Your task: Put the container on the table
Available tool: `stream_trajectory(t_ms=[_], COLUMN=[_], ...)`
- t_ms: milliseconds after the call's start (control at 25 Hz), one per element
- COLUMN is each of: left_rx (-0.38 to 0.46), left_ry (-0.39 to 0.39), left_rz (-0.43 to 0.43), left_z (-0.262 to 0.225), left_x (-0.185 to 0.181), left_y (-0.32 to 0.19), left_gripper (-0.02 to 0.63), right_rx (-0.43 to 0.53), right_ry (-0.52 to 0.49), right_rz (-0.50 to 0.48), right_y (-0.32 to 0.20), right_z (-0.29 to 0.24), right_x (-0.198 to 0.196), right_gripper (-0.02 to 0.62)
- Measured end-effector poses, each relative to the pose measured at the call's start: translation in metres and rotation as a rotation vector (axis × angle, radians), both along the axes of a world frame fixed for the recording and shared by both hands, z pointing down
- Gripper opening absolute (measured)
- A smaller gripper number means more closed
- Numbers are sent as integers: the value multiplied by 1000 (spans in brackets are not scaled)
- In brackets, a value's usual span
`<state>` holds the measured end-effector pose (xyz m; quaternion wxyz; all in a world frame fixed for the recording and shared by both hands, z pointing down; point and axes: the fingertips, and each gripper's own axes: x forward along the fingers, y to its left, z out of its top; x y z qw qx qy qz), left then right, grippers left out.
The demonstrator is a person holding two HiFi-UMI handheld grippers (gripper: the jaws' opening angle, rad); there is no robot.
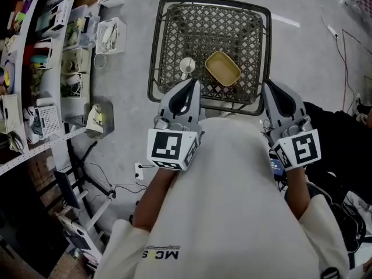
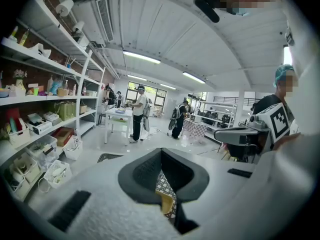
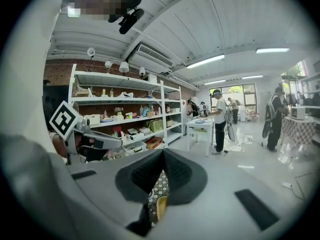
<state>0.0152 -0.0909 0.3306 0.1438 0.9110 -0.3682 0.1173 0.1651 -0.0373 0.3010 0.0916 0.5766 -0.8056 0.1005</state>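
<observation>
A shallow yellow container (image 1: 222,68) lies on the black lattice top of a small table (image 1: 156,51), right of centre. Beside it on the left stands a small white cup (image 1: 187,67). My left gripper (image 1: 189,87) and my right gripper (image 1: 273,89) are held close to the person's chest, short of the table's near edge and pointing toward it. Both are shut with nothing between the pads. In the left gripper view the left gripper (image 2: 161,156) shows a sliver of the container (image 2: 166,202) below its pads. The right gripper (image 3: 163,156) shows a similar sliver (image 3: 162,206).
Shelves with bins (image 1: 64,57) run along the left, and cables (image 1: 110,185) lie on the floor beneath them. A dark bag (image 1: 343,132) sits at the right. Several people stand by a white table (image 2: 120,115) far across the room.
</observation>
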Motion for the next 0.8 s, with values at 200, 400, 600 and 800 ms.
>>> stream_trajectory(t_ms=[200,400,600,800], left_rx=[-9,-10,-10,-4], left_ry=[-2,-5,-7,-6], left_rz=[12,29,37,40], left_z=[2,4,4,3], left_x=[0,4,7,8], left_y=[7,13,18,19], left_gripper=[23,23,23,23], right_rx=[-17,-28,-20,-22], right_ry=[-48,-68,-65,-63], right_rz=[52,51,53,50], right_y=[6,13,14,15], right_z=[10,16,15,17], right_x=[6,1,5,5], right_gripper=[18,18,18,18])
